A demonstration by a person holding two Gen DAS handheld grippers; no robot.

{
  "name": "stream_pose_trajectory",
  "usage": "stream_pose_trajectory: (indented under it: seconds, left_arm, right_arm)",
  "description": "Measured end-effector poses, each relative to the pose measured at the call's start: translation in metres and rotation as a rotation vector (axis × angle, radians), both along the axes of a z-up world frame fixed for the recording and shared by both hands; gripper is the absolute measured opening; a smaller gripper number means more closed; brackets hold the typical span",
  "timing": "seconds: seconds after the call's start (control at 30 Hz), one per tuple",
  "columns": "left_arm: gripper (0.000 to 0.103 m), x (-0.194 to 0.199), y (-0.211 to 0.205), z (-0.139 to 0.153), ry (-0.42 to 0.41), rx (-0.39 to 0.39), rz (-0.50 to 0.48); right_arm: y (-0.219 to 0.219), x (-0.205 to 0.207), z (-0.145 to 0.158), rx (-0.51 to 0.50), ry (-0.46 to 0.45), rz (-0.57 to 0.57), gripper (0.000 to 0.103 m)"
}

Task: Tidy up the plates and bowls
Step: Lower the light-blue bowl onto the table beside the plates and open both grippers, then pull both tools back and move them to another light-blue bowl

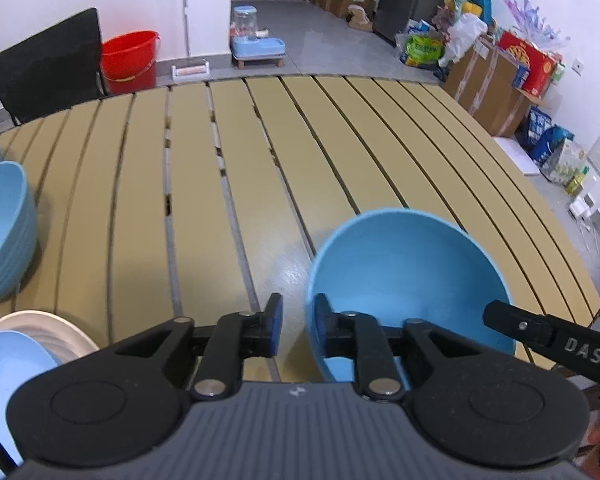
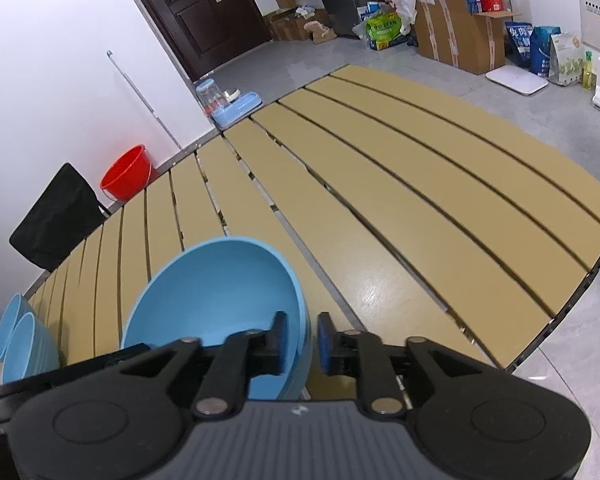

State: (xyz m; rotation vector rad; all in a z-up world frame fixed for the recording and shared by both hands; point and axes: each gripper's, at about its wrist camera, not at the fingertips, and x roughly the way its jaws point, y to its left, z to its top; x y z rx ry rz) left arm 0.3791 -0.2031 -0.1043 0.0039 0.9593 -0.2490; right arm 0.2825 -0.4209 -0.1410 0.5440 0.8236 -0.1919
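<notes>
Plain blue bowl [image 1: 412,276] upright on slatted table [image 1: 228,184]; both jaws spread astride rim.

Bright, even indoor light, glare on the table [image 1: 288,272], fisheye-warped edges

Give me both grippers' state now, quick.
Left gripper: open, straddling the blue bowl rim, not clamped.
Right gripper: open, straddling the opposite rim.

We see the blue bowl's [image 1: 412,276] near side hidden behind the left claw [image 1: 298,330], while the stacked bowls [image 1: 0,232] and plates [image 1: 48,334] are cut by the left edge.
</notes>
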Motion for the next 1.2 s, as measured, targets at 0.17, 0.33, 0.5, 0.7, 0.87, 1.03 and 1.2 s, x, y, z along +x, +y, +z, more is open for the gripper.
stream_pose_trajectory:
  seconds: [0.17,0.33,0.5,0.7,0.87,1.03,1.2]
  left_arm:
    - [0.064,-0.011,0.015,0.018,-0.069,0.008,0.039]
    - [0.087,-0.027,0.036,0.037,-0.132,0.012,0.077]
    - [0.103,-0.042,0.056,0.053,-0.174,0.023,0.124]
    - [0.103,-0.080,0.087,0.061,-0.251,0.071,0.164]
    - [0.103,-0.112,0.120,0.066,-0.282,0.061,0.209]
    - [0.103,-0.140,0.146,0.071,-0.313,0.037,0.243]
    - [0.103,-0.158,0.161,0.070,-0.317,0.017,0.251]
  right_arm:
    - [0.001,-0.009,0.015,-0.021,-0.036,-0.008,0.041]
    - [0.005,-0.019,0.029,-0.038,-0.068,-0.011,0.064]
    - [0.009,-0.030,0.039,-0.049,-0.088,-0.017,0.089]
    - [0.020,-0.042,0.048,-0.074,-0.086,-0.001,0.093]
    - [0.034,-0.057,0.055,-0.095,-0.102,0.032,0.099]
    - [0.051,-0.072,0.062,-0.123,-0.117,0.073,0.103]
    - [0.074,-0.086,0.064,-0.133,-0.126,0.120,0.103]
